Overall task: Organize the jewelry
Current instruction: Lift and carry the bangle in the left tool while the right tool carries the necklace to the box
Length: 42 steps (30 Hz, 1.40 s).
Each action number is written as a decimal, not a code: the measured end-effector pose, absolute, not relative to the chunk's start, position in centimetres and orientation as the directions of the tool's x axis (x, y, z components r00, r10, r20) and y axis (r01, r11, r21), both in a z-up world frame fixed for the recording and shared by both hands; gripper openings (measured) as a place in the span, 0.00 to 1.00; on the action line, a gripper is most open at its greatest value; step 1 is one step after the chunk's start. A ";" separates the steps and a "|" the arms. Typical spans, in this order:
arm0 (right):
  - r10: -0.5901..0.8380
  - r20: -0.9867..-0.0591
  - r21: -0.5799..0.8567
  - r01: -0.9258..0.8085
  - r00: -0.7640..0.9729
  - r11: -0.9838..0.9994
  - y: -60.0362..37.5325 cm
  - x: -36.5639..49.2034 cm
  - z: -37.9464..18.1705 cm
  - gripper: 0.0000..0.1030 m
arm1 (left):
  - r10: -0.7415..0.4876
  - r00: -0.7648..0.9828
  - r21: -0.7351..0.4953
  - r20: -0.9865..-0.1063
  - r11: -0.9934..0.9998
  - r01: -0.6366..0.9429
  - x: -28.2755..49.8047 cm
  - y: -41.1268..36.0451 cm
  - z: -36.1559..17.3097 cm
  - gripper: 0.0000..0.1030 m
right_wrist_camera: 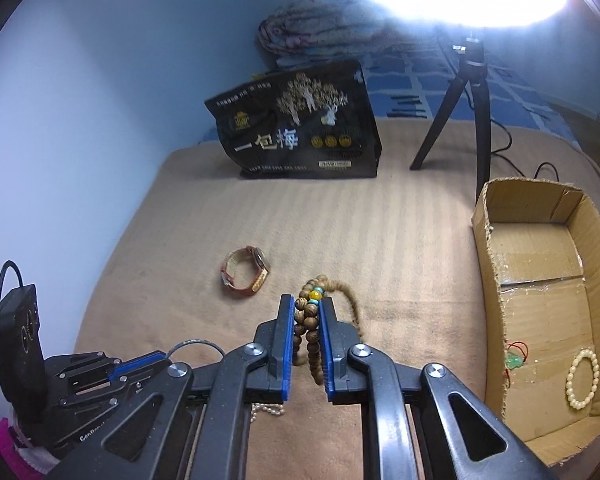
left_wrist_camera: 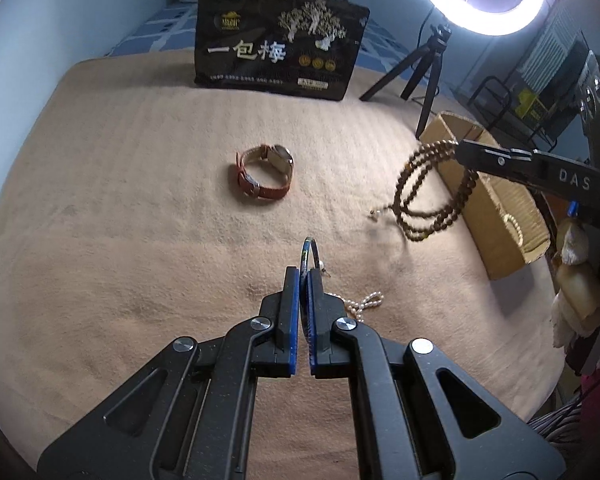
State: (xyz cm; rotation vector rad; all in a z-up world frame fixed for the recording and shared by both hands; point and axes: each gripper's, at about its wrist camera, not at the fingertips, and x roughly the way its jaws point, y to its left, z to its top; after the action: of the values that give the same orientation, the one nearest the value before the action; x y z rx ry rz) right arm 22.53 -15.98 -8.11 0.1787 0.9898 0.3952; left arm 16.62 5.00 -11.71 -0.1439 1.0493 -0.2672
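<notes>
My left gripper (left_wrist_camera: pixel 303 270) is shut on a thin dark bangle (left_wrist_camera: pixel 311 250) and holds it upright over the beige blanket. My right gripper (right_wrist_camera: pixel 306 304) is shut on a wooden bead strand (right_wrist_camera: pixel 310 320), which hangs in loops in the left wrist view (left_wrist_camera: pixel 424 192), lifted beside the cardboard box (right_wrist_camera: pixel 488 248). A brown-strapped watch (left_wrist_camera: pixel 266 176) lies on the blanket ahead; it also shows in the right wrist view (right_wrist_camera: pixel 246 272). A pearl strand (left_wrist_camera: pixel 362 304) lies just right of my left gripper. In the box lie a cream bead bracelet (right_wrist_camera: pixel 582 378) and a green pendant on red cord (right_wrist_camera: pixel 514 360).
A black snack bag (left_wrist_camera: pixel 278 46) stands at the far edge of the blanket. A ring light on a black tripod (left_wrist_camera: pixel 420 72) stands at the back right. The box (left_wrist_camera: pixel 496 200) sits at the blanket's right edge. A blue wall runs along the left.
</notes>
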 end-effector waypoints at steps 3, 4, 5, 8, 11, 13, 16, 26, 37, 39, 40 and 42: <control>0.407 -0.767 0.328 -0.243 0.496 0.913 -16.4 22.0 -7.4 0.10 | -0.293 0.488 -0.252 -0.822 0.956 0.149 16.3 5.1 -10.7 0.01; 0.408 -0.764 0.327 -0.245 0.499 0.913 -16.5 21.8 -7.1 0.10 | -0.294 0.493 -0.253 -0.819 0.956 0.150 16.2 5.1 -10.5 0.01; 0.407 -0.762 0.325 -0.246 0.504 0.913 -16.7 21.6 -6.9 0.10 | -0.296 0.499 -0.255 -0.814 0.955 0.151 16.2 5.0 -10.3 0.01; 0.404 -0.754 0.319 -0.248 0.518 0.915 -17.3 21.0 -6.1 0.10 | -0.302 0.514 -0.257 -0.803 0.953 0.158 15.8 4.7 -9.4 0.01; 0.399 -0.744 0.314 -0.247 0.535 0.917 -18.2 20.4 -5.3 0.10 | -0.307 0.526 -0.256 -0.793 0.952 0.170 15.5 4.2 -8.6 0.01; 0.397 -0.740 0.312 -0.246 0.544 0.918 -18.7 20.0 -4.9 0.10 | -0.312 0.533 -0.255 -0.787 0.950 0.179 15.4 3.8 -8.2 0.01; 0.385 -0.734 0.300 -0.242 0.559 0.923 -19.6 19.4 -4.2 0.10 | -0.322 0.540 -0.254 -0.778 0.947 0.199 15.2 2.9 -7.5 0.01; 0.334 -0.716 0.261 -0.208 0.613 0.943 -23.5 17.8 -2.4 0.10 | -0.366 0.559 -0.252 -0.744 0.928 0.273 15.5 -1.5 -5.0 0.01; 0.276 -0.693 0.267 -0.118 0.666 0.956 -29.7 17.2 -1.2 0.10 | -0.421 0.561 -0.241 -0.712 0.898 0.368 16.3 -8.0 -3.2 0.01; 0.264 -0.694 0.267 -0.102 0.670 0.958 -30.7 17.2 -1.3 0.10 | -0.431 0.557 -0.241 -0.710 0.892 0.383 16.4 -9.2 -3.1 0.01; 0.261 -0.694 0.267 -0.096 0.671 0.959 -31.1 17.2 -1.2 0.10 | -0.435 0.555 -0.240 -0.709 0.889 0.389 16.5 -9.8 -3.1 0.01; 0.248 -0.697 0.266 -0.079 0.673 0.961 -32.0 17.2 -1.4 0.10 | -0.446 0.548 -0.245 -0.708 0.882 0.402 16.8 -11.0 -3.2 0.01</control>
State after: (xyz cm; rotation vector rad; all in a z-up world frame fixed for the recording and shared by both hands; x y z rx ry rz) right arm 17.24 -31.97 -1.35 0.2213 0.8136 0.1862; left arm 16.76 -11.05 -3.16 -0.0556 0.8540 -0.5027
